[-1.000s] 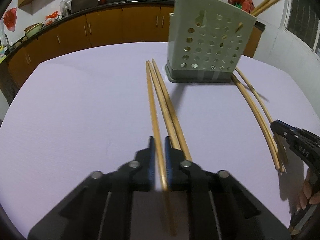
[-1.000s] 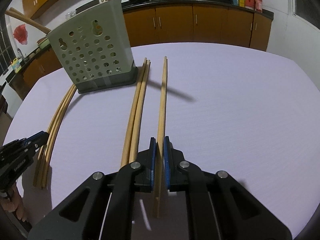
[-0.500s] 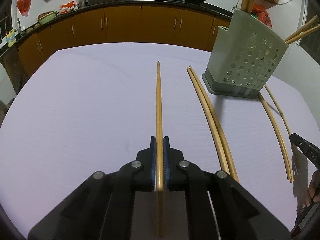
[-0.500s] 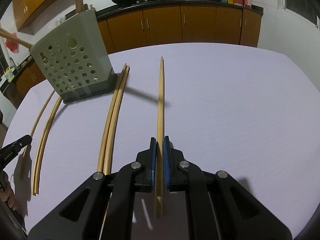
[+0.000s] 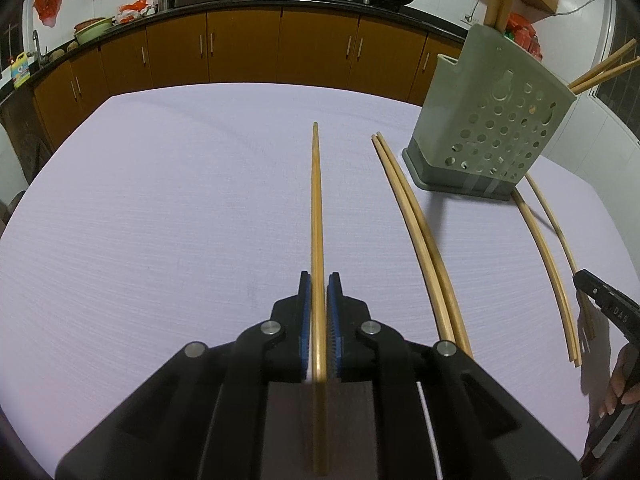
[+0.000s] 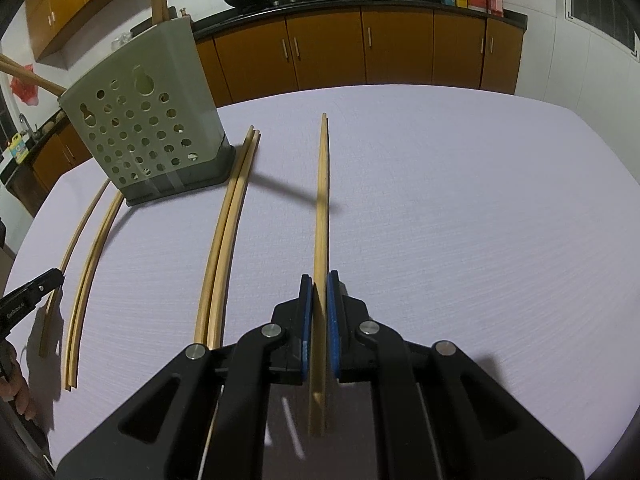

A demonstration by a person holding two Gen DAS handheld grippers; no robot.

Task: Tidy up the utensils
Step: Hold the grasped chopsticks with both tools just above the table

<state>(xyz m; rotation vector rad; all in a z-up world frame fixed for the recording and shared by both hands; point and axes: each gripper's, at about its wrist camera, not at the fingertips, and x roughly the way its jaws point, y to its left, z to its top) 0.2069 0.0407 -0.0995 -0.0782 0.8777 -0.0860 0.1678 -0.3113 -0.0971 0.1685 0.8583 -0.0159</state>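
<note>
My left gripper [image 5: 319, 280] is shut on a long wooden chopstick [image 5: 317, 200] that points forward above the lilac table. My right gripper [image 6: 319, 280] is shut on another chopstick [image 6: 321, 192], also lifted, casting a shadow. A grey-green perforated utensil holder [image 5: 492, 128] stands at the right in the left wrist view and at the left in the right wrist view [image 6: 148, 120], with chopsticks sticking out of it. A pair of chopsticks [image 5: 420, 236] lies beside it, also in the right wrist view [image 6: 224, 236]. More chopsticks [image 5: 548, 256] lie on its other side.
The table [image 5: 160, 200] is covered in lilac cloth. Brown kitchen cabinets [image 5: 280, 52] with woks and pots on the counter run along the back. The other gripper's tip shows at the right edge of the left view [image 5: 600, 304] and the left edge of the right view [image 6: 28, 296].
My left gripper has lifted its chopstick off the table and swung left, away from the holder. My right gripper has raised its chopstick too and turned slightly right.
</note>
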